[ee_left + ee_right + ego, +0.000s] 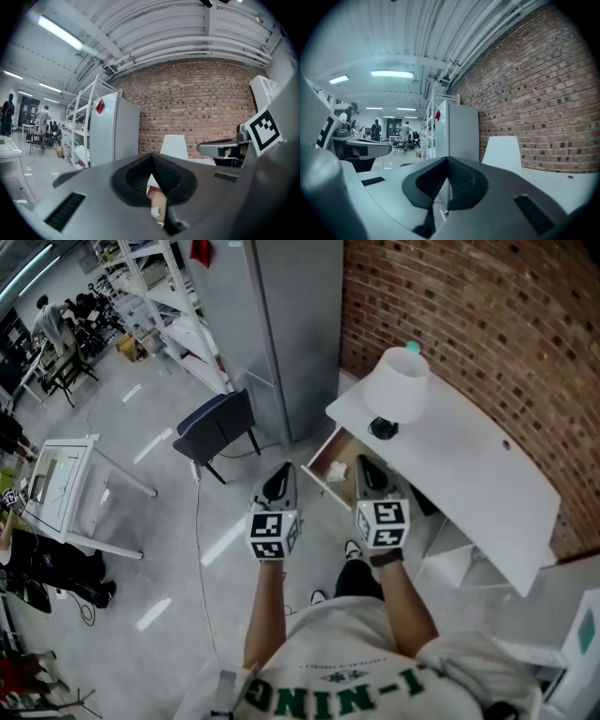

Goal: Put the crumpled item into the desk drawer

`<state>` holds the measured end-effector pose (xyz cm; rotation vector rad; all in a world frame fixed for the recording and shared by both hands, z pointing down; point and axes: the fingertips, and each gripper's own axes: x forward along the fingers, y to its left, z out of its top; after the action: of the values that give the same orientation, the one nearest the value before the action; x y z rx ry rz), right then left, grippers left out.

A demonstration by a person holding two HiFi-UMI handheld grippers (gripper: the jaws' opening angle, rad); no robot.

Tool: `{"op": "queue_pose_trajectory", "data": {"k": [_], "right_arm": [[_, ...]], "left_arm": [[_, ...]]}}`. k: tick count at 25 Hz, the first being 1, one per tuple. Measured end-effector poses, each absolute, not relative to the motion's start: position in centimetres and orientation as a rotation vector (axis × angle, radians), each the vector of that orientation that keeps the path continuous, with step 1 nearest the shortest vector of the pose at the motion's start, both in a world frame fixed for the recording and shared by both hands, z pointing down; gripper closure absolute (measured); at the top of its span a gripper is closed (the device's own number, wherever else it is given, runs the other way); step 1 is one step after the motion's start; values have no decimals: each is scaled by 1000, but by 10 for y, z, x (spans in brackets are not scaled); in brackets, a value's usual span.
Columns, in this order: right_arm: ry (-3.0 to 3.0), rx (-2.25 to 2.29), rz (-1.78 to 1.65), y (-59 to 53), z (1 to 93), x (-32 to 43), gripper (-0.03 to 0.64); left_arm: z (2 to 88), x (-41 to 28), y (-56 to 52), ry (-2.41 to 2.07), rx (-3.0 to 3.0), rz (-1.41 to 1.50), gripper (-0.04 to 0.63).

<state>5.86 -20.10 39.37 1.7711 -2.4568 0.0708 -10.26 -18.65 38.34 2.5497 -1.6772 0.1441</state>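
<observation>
The white desk stands against the brick wall with its drawer pulled open. A small white crumpled item lies inside the drawer. It also shows low between the jaws in the left gripper view as a crumpled item on the brown drawer bottom. My left gripper hovers left of the drawer, jaws together, nothing held. My right gripper hangs over the drawer's right side near the desk edge, also shut and empty. Both the left gripper and the right gripper point toward the wall.
A white lamp stands on the desk's far end. A tall grey cabinet is left of the desk, with a dark chair in front of it. A white table stands at far left. People are in the background.
</observation>
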Motion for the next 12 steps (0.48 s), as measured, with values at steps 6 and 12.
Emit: {"op": "queue_pose_trajectory", "data": {"k": [6, 12], "right_arm": [[-2487, 1755, 97, -196, 394, 54, 614], [-2485, 1746, 79, -197, 393, 54, 614]], "left_arm": [[382, -103, -182, -1676, 2564, 138, 598], [388, -96, -184, -1641, 2584, 166, 598]]}}
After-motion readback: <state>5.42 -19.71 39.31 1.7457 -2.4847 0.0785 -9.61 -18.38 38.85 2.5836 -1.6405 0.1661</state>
